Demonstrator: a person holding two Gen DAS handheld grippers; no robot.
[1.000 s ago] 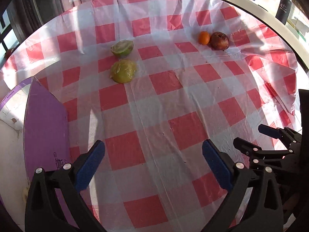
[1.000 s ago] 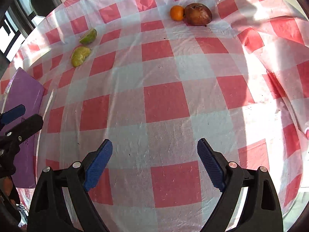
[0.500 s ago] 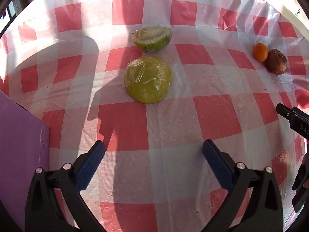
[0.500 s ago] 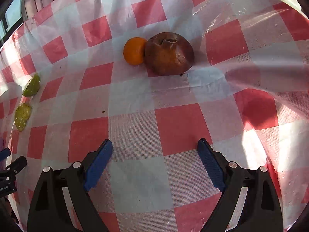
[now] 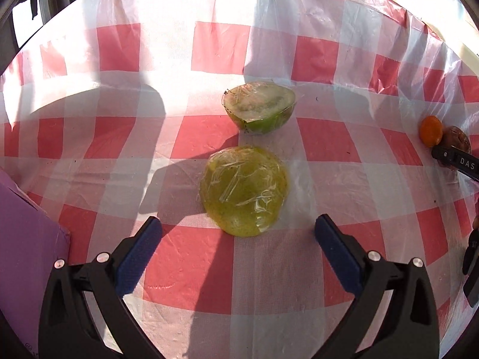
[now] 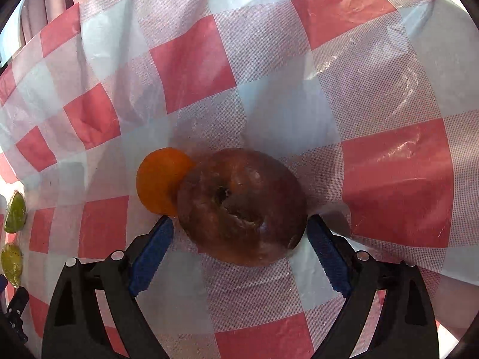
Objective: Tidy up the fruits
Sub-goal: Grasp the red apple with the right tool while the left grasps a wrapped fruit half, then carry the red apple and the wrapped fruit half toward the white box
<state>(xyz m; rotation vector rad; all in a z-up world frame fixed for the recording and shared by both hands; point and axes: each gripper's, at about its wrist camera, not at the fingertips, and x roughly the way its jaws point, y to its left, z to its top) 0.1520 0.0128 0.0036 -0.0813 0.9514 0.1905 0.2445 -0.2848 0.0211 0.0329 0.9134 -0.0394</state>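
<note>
Checkered tablecloth (image 6: 191, 59); brown fruit (image 6: 239, 206) between right gripper (image 6: 238, 236) pads (open).

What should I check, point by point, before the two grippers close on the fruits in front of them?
1. Right gripper open: ok, fingers stand on either side of the brown fruit.
2. Brown fruit centered between the fingers: ok.
3. Small orange fruit clear of the left finger: not ok, it touches the brown fruit, close to that fingertip.
4. Left gripper open: ok.
5. Wrapped yellow-green fruit between its fingers: not ok, it lies just ahead of the tips.
6. Cut green half apart from the wrapped one: ok, a gap shows.
</note>
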